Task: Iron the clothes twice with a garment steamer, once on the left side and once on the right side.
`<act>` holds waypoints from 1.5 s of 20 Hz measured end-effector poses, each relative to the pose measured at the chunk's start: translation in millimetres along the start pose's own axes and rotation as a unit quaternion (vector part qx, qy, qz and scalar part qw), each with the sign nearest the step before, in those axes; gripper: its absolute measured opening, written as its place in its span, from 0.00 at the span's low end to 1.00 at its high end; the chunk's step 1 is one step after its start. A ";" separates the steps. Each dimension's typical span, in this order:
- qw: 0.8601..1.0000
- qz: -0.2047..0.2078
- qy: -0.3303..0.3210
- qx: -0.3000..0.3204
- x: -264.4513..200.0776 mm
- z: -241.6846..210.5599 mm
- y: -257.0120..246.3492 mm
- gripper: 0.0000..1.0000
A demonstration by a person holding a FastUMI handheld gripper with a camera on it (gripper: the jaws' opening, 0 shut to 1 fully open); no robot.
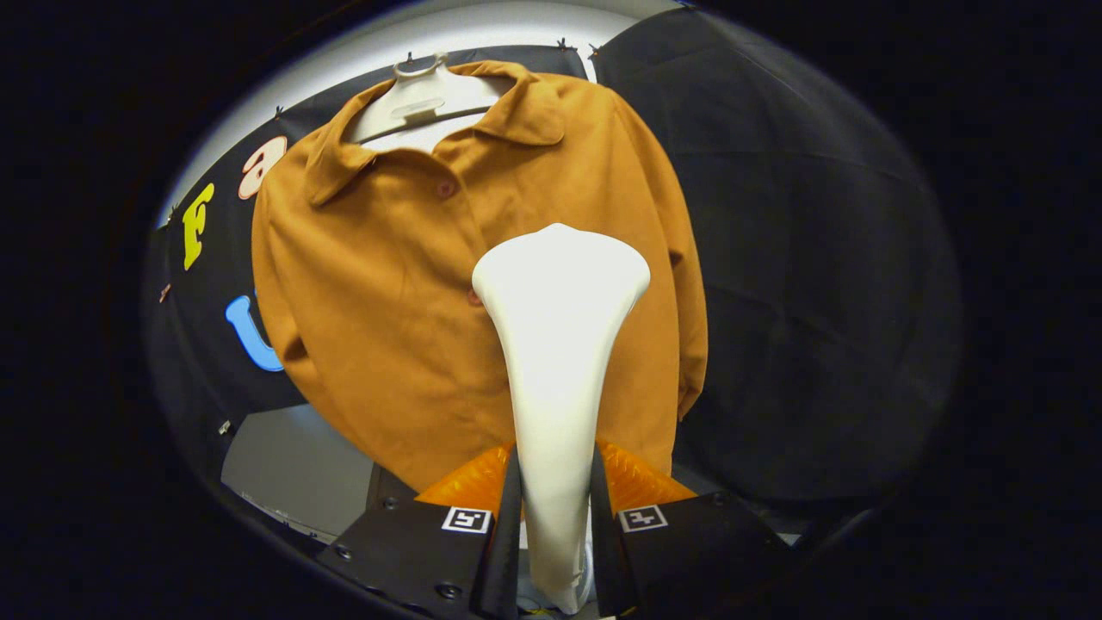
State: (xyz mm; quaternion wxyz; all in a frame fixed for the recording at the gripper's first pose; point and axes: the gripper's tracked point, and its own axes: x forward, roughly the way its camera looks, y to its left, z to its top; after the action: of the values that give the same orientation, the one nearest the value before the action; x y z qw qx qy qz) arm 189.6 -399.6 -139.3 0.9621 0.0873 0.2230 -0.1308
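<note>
Steamer aimed at the shirt

Gripper view: we are holding the gripper [555, 517] clamped on the steamer [558, 344] handle, its head at frame centre, over the shirt [379, 284] placket; we should be keeping it flat, stroking one side slowly.

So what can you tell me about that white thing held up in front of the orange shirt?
It is the garment steamer, smooth glossy white, plastic by its look. It has a slim neck that flares into a wide, rounded head. It stands upright between the fingers, which clamp its neck from both sides. The head sits in front of the brown-orange shirt, near the button line at mid-chest; whether it touches the cloth cannot be told.
</note>
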 end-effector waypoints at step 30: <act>0.980 -0.048 0.193 0.029 93.8 -105.4 -48.8 0.39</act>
State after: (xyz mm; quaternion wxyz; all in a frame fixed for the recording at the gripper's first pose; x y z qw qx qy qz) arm 213.9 -442.1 -280.4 0.8905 0.1279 0.4046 -0.1641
